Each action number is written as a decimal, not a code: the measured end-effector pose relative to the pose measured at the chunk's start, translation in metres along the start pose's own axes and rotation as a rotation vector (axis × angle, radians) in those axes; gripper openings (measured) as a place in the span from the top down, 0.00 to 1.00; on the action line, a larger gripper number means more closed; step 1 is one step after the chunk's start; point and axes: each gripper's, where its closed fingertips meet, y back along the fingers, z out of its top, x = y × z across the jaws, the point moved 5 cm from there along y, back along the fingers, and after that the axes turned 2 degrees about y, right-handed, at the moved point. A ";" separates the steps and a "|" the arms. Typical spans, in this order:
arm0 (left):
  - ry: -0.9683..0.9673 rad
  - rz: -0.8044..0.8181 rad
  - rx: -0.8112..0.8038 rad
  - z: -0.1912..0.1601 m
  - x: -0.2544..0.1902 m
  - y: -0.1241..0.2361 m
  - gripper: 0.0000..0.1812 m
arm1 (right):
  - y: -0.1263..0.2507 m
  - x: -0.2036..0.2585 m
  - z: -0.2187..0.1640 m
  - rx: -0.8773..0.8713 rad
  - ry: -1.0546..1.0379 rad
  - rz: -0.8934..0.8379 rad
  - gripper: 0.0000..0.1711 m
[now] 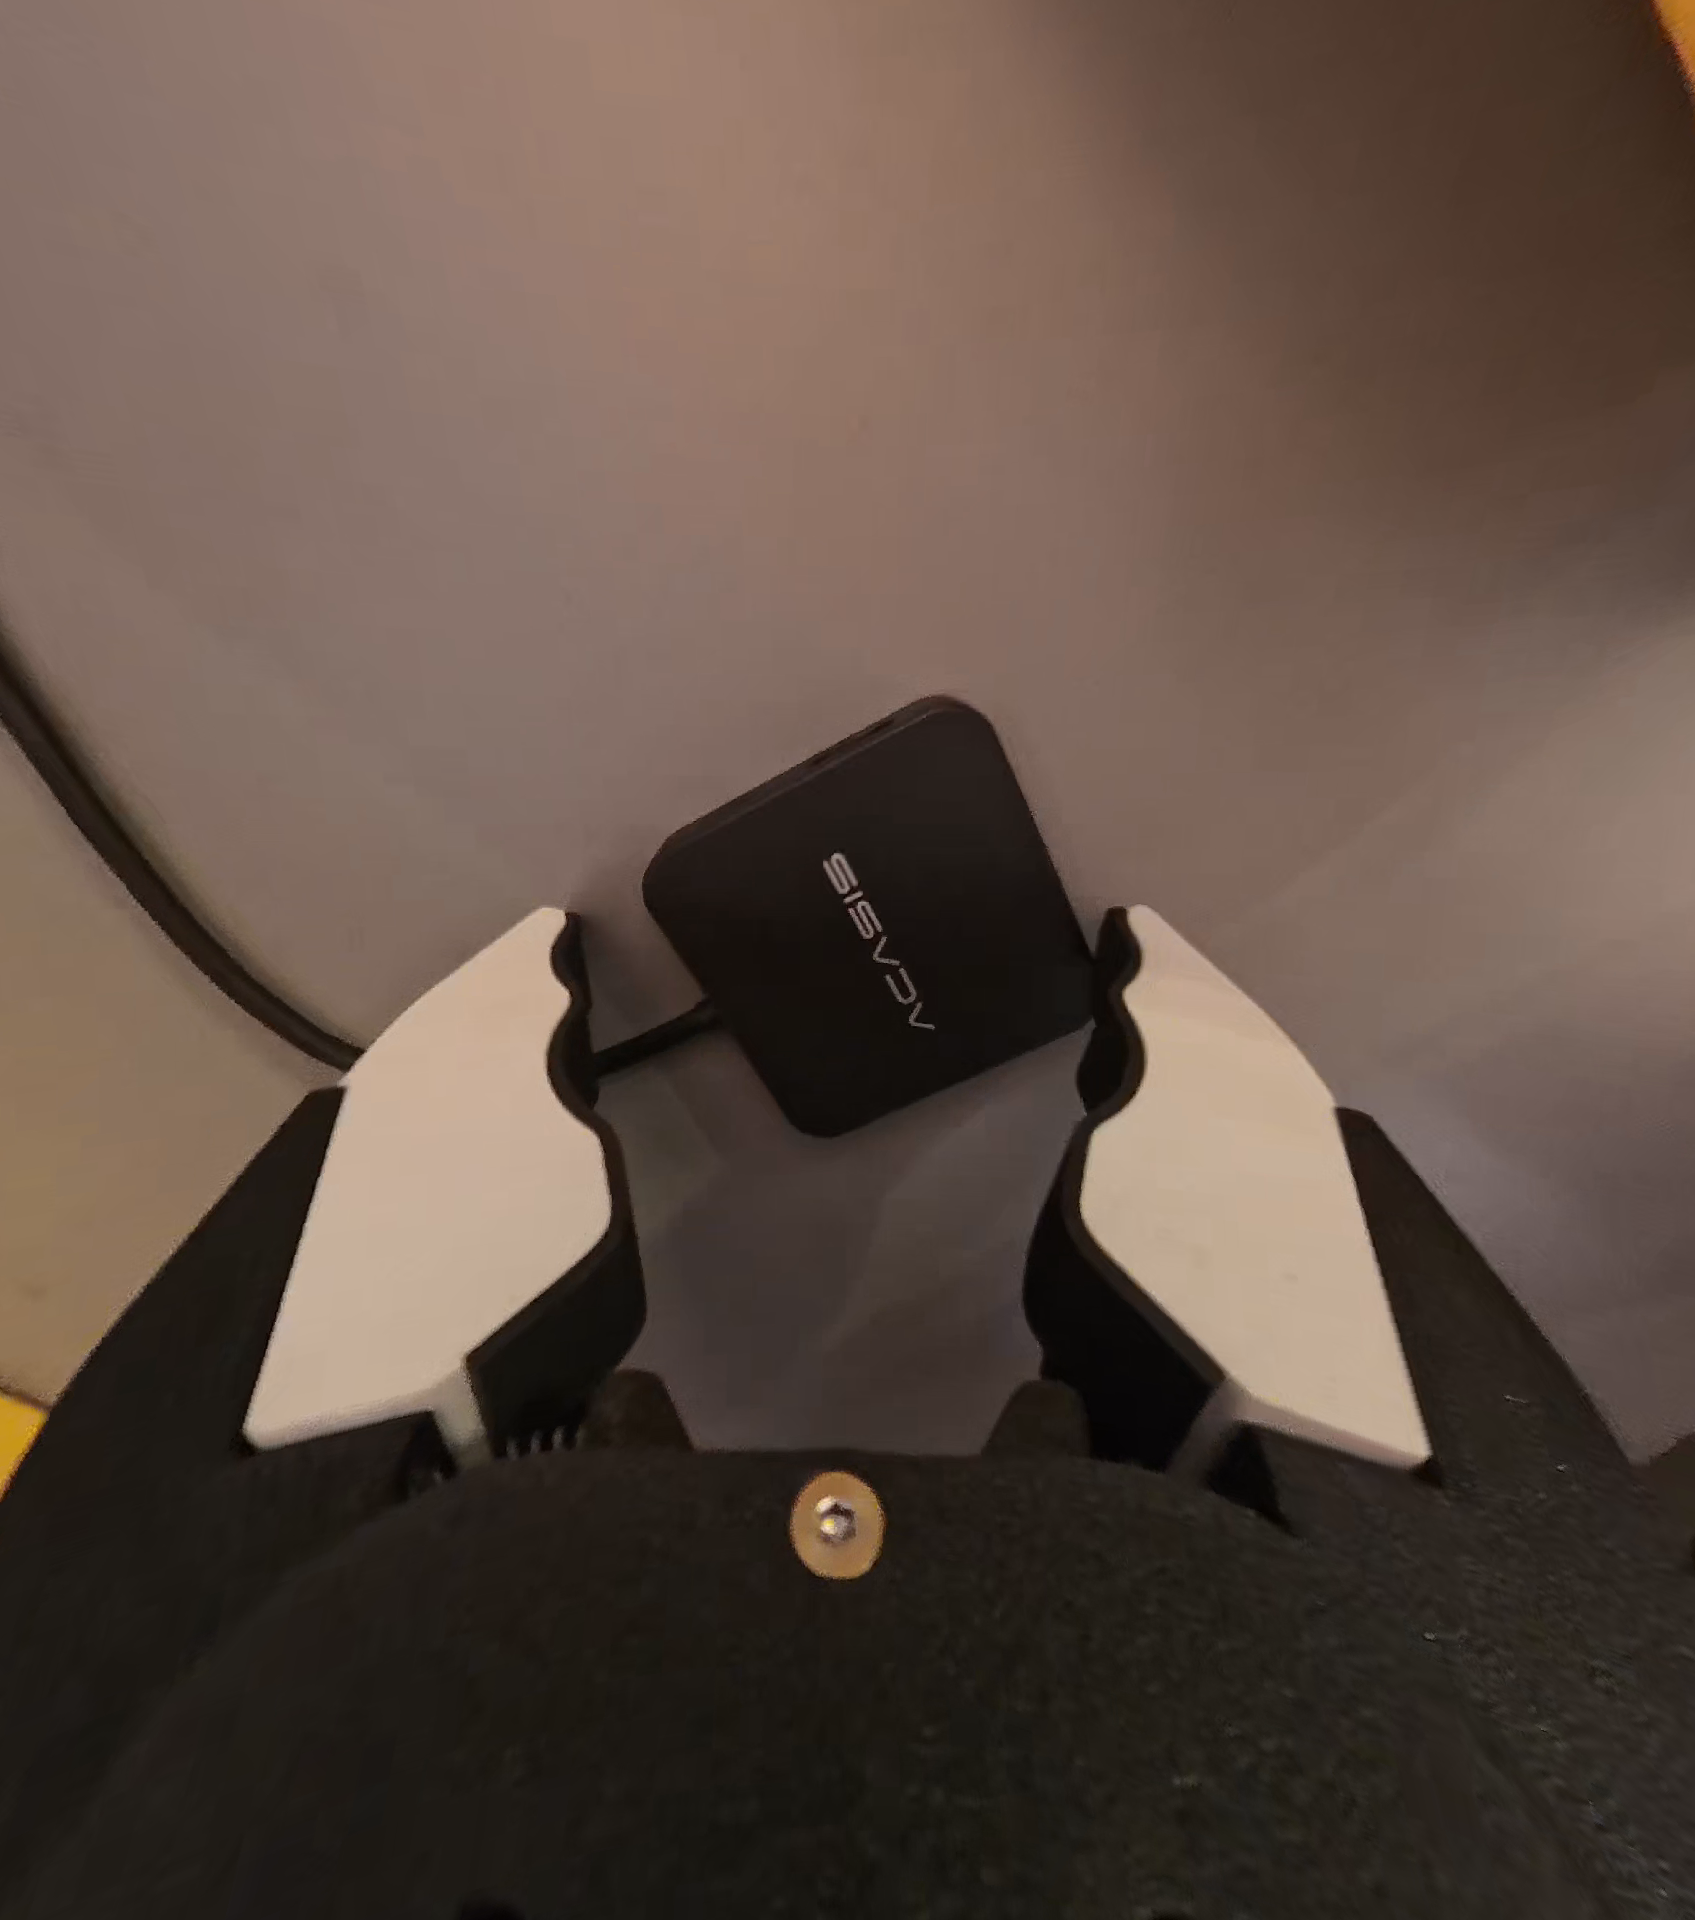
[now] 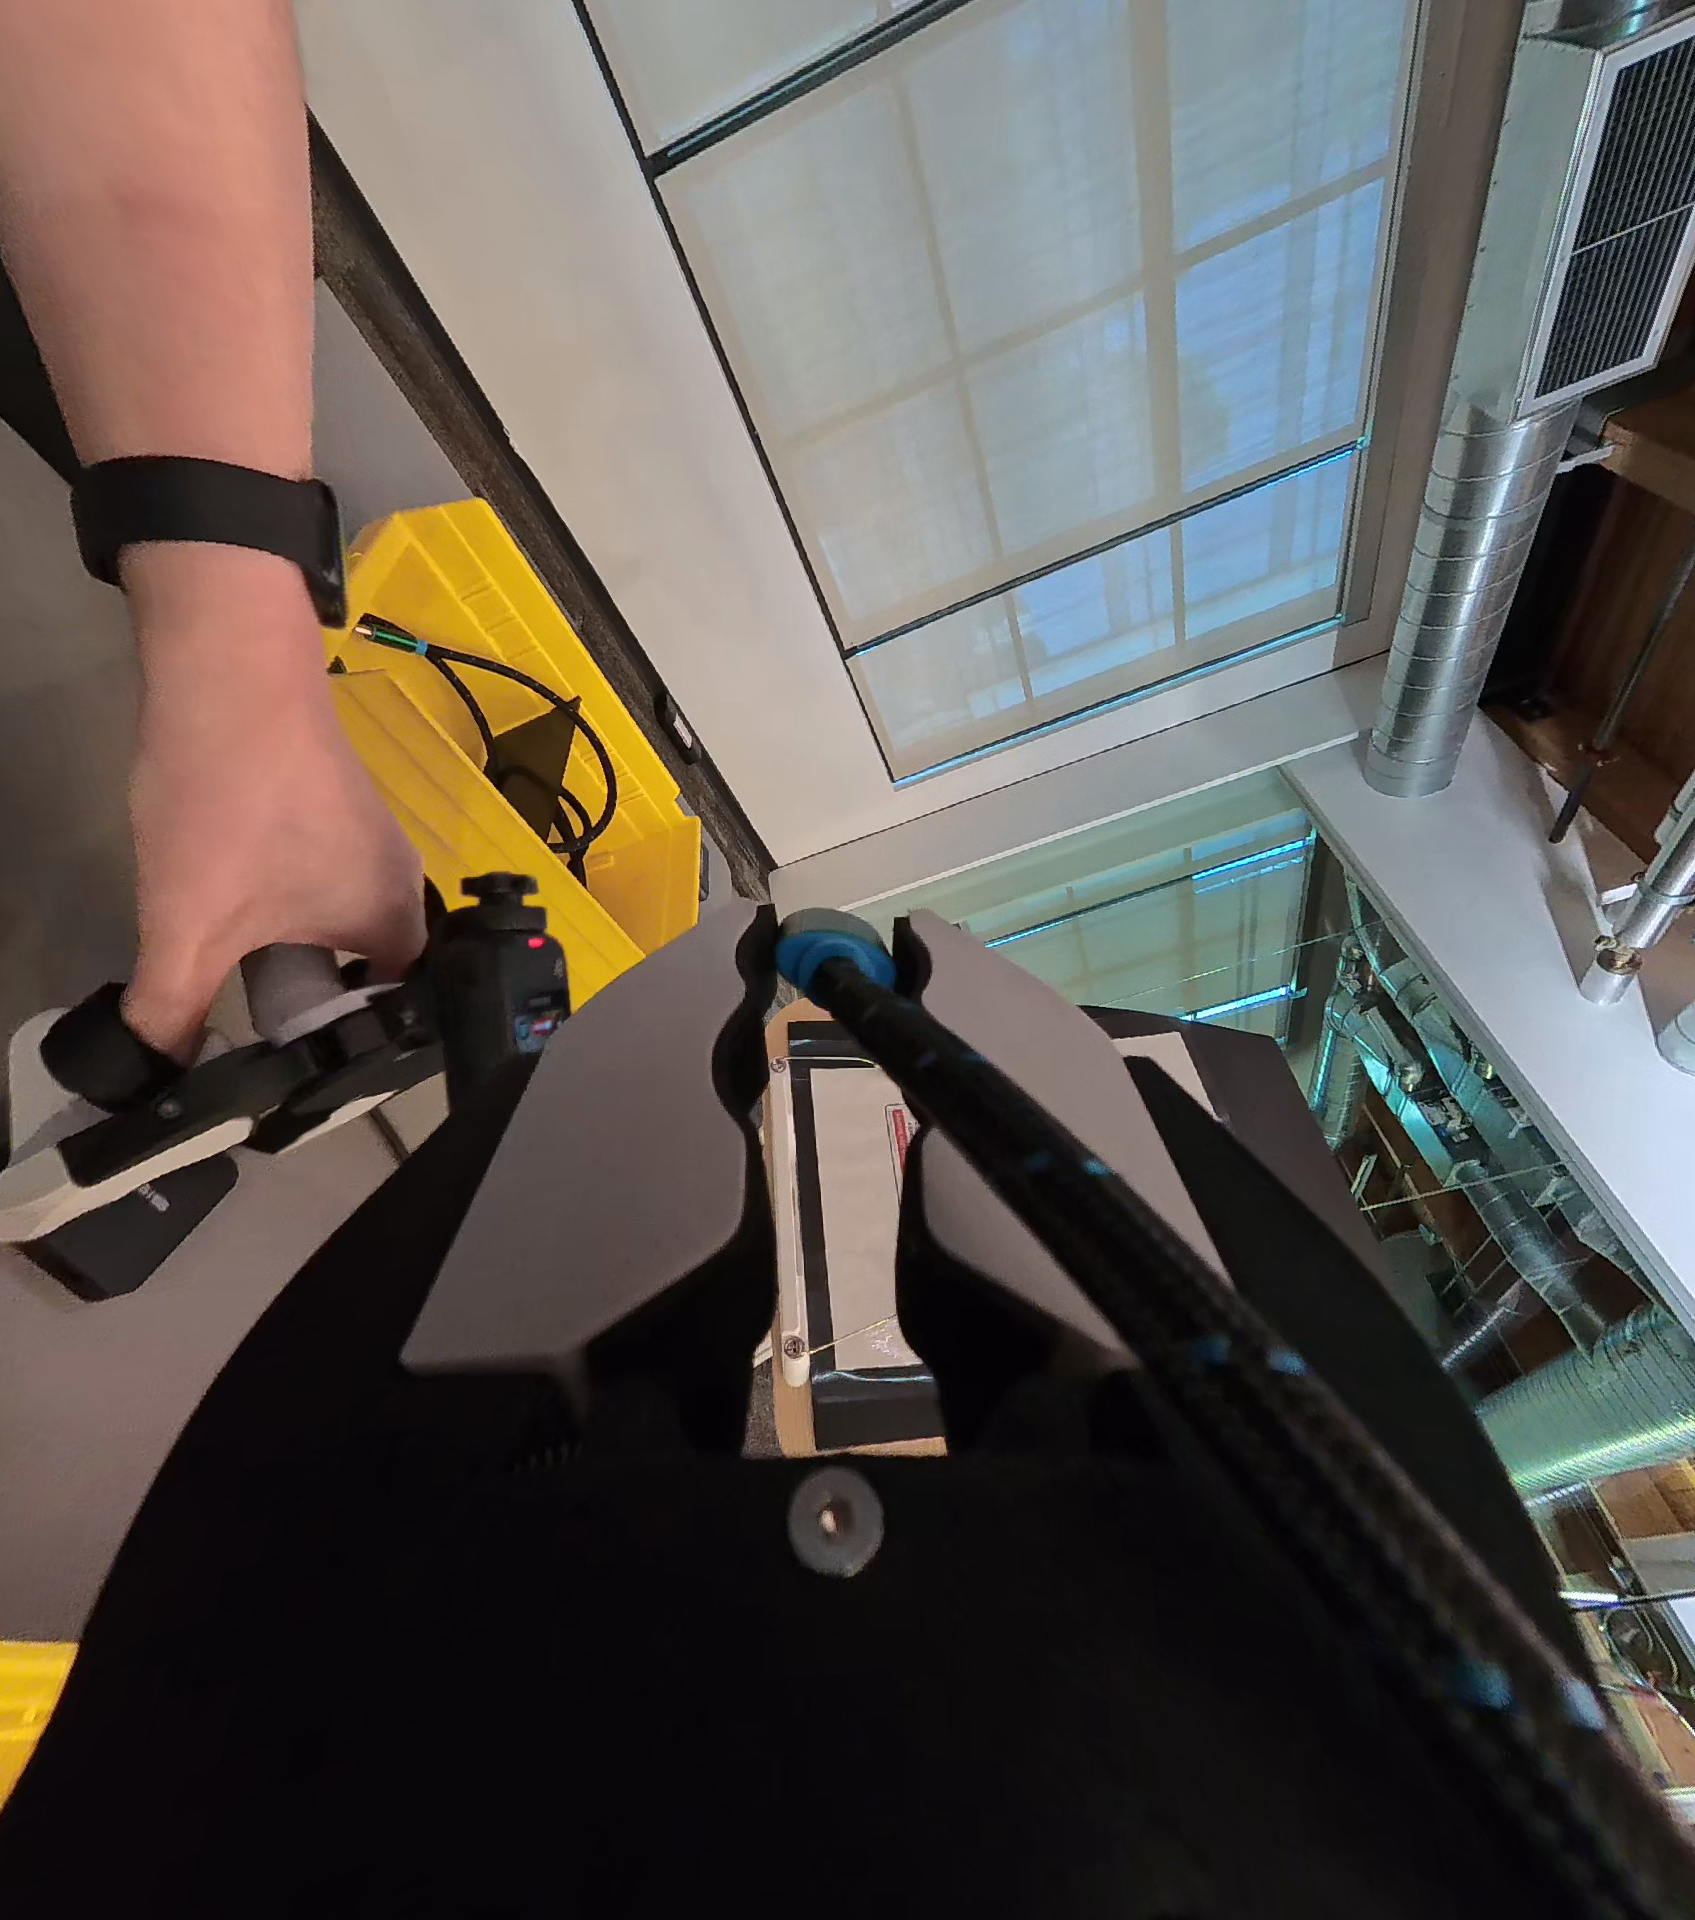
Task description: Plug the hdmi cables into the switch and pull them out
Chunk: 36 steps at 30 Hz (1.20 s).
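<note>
1. My left gripper (image 1: 838, 940) has its jaws spread wide on either side of the black switch (image 1: 853, 914), which lies flat on the grey table (image 1: 822, 416). The fingertips sit at its 3 and 9 o'clock edges; I cannot tell whether they touch.
2. My right gripper (image 2: 830, 940) is clenched on the blue-collared plug (image 2: 827, 951) of a braided HDMI cable (image 2: 1186, 1278), held up in the air and pointing toward a window (image 2: 1082, 395), well apart from the switch.
3. In the right wrist view the left gripper and switch appear at 9 o'clock, with a yellow bin (image 2: 510, 727) holding another cable (image 2: 531, 717) beyond, toward 10 o'clock.
4. Risks as I judge them: the switch is light and rotated askew, so closing on it off-centre could spin it. The thin lead (image 1: 651, 1039) at its 8 o'clock side could snag my left finger. The plug is gripped near its collar, so it could twist during insertion and miss the port.
</note>
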 end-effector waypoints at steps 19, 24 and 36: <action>-0.860 -0.014 0.224 -0.054 0.004 0.009 0.54 | 0.001 -0.002 -0.001 -0.006 -0.008 -0.006 0.87; -0.830 0.008 0.264 -0.056 -0.001 0.007 0.47 | -0.001 0.000 -0.002 -0.001 -0.009 0.003 0.87; -1.000 0.001 0.254 -0.057 -0.004 0.010 0.59 | 0.001 -0.001 -0.004 -0.003 -0.017 0.000 0.88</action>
